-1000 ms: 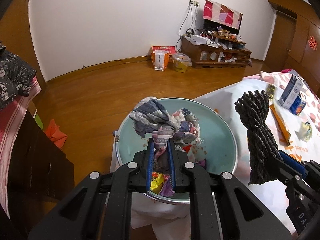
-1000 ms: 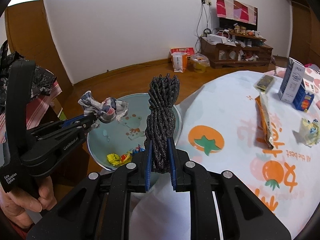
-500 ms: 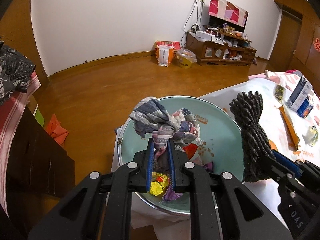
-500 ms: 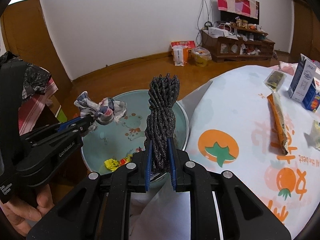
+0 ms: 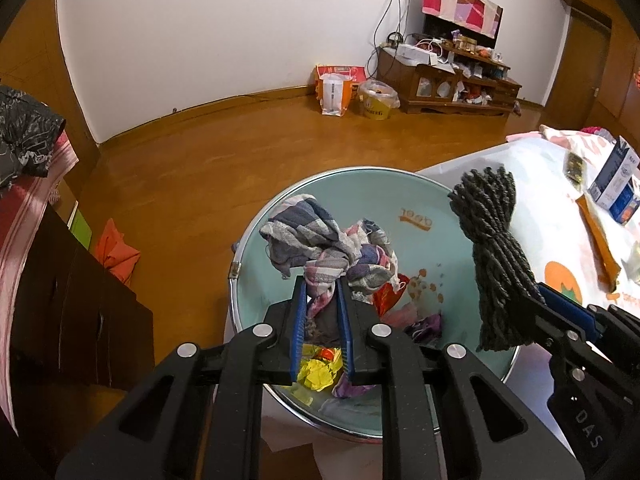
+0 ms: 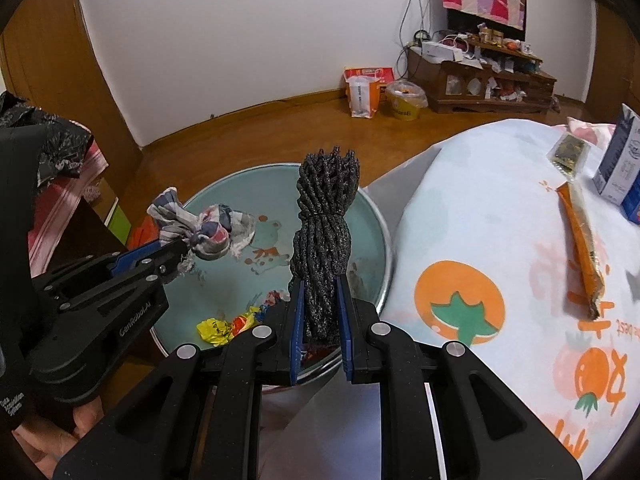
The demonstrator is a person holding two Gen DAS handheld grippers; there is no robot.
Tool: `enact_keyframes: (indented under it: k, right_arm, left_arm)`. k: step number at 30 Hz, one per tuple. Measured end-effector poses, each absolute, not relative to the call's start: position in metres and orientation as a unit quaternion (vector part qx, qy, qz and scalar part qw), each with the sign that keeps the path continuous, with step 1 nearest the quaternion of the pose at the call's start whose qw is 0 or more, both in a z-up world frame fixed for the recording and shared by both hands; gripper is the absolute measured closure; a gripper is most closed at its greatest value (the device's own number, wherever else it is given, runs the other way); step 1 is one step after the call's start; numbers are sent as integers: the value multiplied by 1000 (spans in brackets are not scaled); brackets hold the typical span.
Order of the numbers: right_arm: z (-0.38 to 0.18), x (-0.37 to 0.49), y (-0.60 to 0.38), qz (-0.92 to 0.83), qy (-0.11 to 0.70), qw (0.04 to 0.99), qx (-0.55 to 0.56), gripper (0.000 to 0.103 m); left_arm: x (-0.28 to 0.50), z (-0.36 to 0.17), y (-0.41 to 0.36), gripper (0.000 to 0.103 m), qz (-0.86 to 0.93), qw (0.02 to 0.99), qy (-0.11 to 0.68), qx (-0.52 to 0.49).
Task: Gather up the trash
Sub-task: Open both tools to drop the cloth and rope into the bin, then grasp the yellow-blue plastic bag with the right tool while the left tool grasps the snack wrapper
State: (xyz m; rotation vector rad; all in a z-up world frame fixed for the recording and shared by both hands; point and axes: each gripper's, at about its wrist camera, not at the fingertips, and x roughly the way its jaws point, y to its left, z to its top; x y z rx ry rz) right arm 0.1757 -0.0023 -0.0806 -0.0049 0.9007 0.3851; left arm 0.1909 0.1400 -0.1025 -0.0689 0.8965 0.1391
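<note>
A teal basin [image 5: 420, 200] with a metal rim stands beside the table and holds crumpled wrappers [image 5: 316, 372]. My left gripper [image 5: 322, 280] is over the basin with a knotted plaid cloth rag [image 5: 320, 236] between its blue pads; the jaws are opening, but the pads still touch the rag. To its right, my right gripper [image 6: 320, 284] is shut on a dark grey rope bundle [image 6: 324, 220] that stands upright above the basin's right rim. In the right wrist view the left gripper [image 6: 176, 244] and its rag [image 6: 204, 228] are at the left.
The table [image 6: 480, 220] with a tomato-print cloth is on the right and carries an orange stick packet [image 6: 580, 240], a blue-white carton [image 6: 620, 160] and a small dark packet [image 6: 568, 152]. A dark cabinet [image 5: 60, 300] stands on the left. Wooden floor lies beyond.
Both grippers have come forward and down over the basin, which now looks larger. The left pads have parted slightly around the rag. The rope bundle stays gripped.
</note>
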Motion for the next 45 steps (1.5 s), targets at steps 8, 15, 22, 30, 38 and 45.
enact_keyframes:
  k: [8, 15, 22, 30, 38, 45]
  right_arm:
    - [-72, 172, -10, 188, 426, 885, 8, 68]
    - [-50, 159, -38, 160, 385, 908, 45, 25]
    - [-46, 140, -77, 95, 364, 924, 65, 14]
    - [-39, 117, -124, 37, 351, 933, 72, 14]
    - [-49, 101, -174, -11, 358, 929, 98, 14]
    - [-59, 85, -220, -55, 362, 924, 110, 14]
  left_arm:
    - [182, -92, 141, 49, 92, 904, 418, -20]
    - [172, -83, 135, 22, 124, 906, 406, 2]
    - [161, -73, 117, 9, 133, 908, 396, 28]
    - [152, -67, 79, 6, 89, 915, 392, 38]
    - [146, -74, 35, 6, 44, 911, 406, 52]
    - [144, -88, 1, 6, 0, 904, 425, 55]
